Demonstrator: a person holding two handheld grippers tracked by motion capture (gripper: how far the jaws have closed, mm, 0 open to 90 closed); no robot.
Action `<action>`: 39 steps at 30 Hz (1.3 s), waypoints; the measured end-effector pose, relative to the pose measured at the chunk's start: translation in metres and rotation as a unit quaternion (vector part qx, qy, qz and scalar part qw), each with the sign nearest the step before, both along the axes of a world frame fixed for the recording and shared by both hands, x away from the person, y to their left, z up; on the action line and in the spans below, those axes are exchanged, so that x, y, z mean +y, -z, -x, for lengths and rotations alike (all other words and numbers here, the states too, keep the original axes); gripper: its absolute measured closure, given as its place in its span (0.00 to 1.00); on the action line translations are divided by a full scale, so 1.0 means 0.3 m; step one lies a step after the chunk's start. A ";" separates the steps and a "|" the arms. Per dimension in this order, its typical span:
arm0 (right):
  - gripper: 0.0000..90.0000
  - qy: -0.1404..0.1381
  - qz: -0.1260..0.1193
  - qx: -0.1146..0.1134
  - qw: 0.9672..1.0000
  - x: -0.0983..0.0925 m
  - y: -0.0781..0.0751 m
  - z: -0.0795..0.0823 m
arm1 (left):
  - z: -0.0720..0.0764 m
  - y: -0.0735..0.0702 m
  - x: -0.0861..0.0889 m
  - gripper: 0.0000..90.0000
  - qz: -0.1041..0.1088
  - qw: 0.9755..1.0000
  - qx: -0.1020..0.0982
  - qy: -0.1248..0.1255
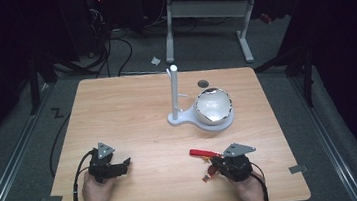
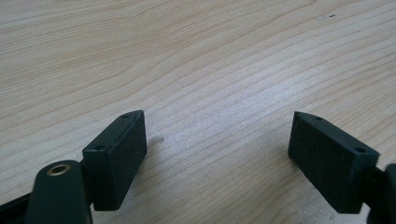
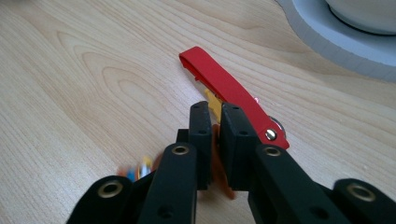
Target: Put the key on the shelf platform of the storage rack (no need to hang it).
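Item: red strap (image 3: 229, 88) with metal rivet and small orange and yellow attachments, on the table (image 1: 132, 110) near its front edge. Likely light, floppy; best gripped near the rivet. Right gripper (image 3: 215, 122): jaws pinching the orange piece. Left gripper (image 2: 217, 154): jaws spread, empty.

left hand (image 1: 95, 189) at near left, wrapped round left gripper (image 1: 123, 164), jaws pointing right, low over table. jaws spread wide, nothing between pads. right hand (image 1: 248, 186) at near right, grasping right gripper (image 1: 212, 163), jaws pointing left and slightly far. jaws nearly together, narrow gap, pinched on thin orange piece.
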State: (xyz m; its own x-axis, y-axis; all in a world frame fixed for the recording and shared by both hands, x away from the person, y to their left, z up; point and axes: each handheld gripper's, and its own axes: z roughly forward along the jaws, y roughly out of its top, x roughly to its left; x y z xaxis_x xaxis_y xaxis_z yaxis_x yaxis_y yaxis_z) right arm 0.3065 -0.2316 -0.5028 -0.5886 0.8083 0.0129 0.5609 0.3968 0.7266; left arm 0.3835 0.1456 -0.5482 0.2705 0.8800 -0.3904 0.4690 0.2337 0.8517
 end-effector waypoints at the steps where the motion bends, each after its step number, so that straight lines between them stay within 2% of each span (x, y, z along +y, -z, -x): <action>1: 0.94 -0.001 0.003 -0.003 1.000 0.001 0.000 0.000 | 0.000 0.000 0.000 0.22 0.000 1.000 0.000 0.000; 7: 0.95 0.006 -0.007 -0.004 1.000 -0.013 -0.003 -0.003 | 0.000 0.000 0.000 0.22 0.000 1.000 0.000 0.000; 11: 0.95 0.003 0.000 -0.013 1.000 -0.009 -0.021 0.000 | 0.000 0.000 0.000 0.22 0.000 1.000 0.000 0.000; 19: 0.95 0.003 -0.002 -0.022 1.000 -0.012 -0.063 -0.015 | 0.000 0.000 0.000 0.22 0.000 1.000 0.000 0.000; 31: 0.95 0.000 0.004 -0.059 0.998 -0.020 -0.180 -0.045 | 0.000 0.000 0.000 0.22 0.000 1.000 0.000 0.001; 36: 0.95 0.000 -0.002 -0.068 0.998 -0.020 -0.218 -0.063 | 0.000 0.000 0.000 0.22 0.000 1.000 0.000 0.001; 39: 0.95 -0.002 0.001 -0.077 0.997 -0.021 -0.260 -0.074 | 0.000 0.000 0.000 0.22 0.002 1.000 0.000 0.001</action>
